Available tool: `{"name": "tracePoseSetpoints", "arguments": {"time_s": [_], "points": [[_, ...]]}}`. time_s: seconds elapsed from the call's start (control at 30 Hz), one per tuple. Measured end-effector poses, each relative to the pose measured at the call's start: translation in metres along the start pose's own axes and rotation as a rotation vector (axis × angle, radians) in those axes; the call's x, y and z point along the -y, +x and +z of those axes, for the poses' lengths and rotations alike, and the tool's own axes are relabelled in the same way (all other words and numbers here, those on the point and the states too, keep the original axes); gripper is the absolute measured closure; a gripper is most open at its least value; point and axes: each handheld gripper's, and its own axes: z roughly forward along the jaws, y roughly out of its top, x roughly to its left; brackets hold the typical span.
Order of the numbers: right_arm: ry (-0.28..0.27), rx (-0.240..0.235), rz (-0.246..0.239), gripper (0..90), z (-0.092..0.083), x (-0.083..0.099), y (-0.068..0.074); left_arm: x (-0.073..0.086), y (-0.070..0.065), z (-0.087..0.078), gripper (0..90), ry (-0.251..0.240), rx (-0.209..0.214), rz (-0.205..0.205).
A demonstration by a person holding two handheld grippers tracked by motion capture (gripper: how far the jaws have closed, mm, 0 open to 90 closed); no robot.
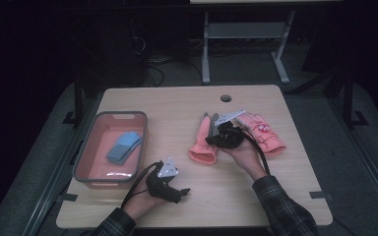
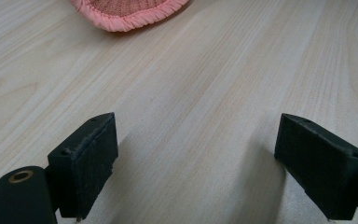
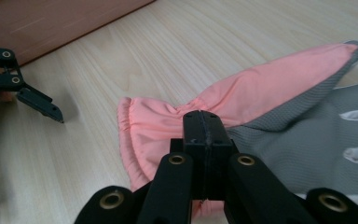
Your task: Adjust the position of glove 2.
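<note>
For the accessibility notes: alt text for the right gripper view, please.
The right gripper, jaws shut, pinches the gathered cuff of a pink and grey glove lying on a light wooden table. The left gripper sits far left.

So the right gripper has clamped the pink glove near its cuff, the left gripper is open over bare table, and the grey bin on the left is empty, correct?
Not quite: the grey bin is not empty. The high view shows a blue glove lying in it. The rest stands: the right gripper is shut on the pink glove near its cuff, and the left gripper is open over bare table.
</note>
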Motion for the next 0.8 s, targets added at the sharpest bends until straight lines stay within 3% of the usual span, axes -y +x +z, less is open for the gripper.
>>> {"name": "tracePoseSetpoints", "arguments": {"time_s": [0.27, 0.53, 0.8], "points": [[0.034, -0.007, 0.009, 90.0, 0.012, 0.005, -0.001, 0.0, 0.0, 0.0, 12.4, 0.004, 0.0, 0.001], [0.039, -0.019, -0.013, 90.0, 0.002, 0.017, 0.005, 0.0, 0.0, 0.0, 12.4, 0.001, 0.0, 0.001], [0.064, -0.038, -0.029, 90.0, -0.021, 0.038, 0.014, 0.0, 0.0, 0.0, 12.4, -0.001, 0.0, -0.002]]}}
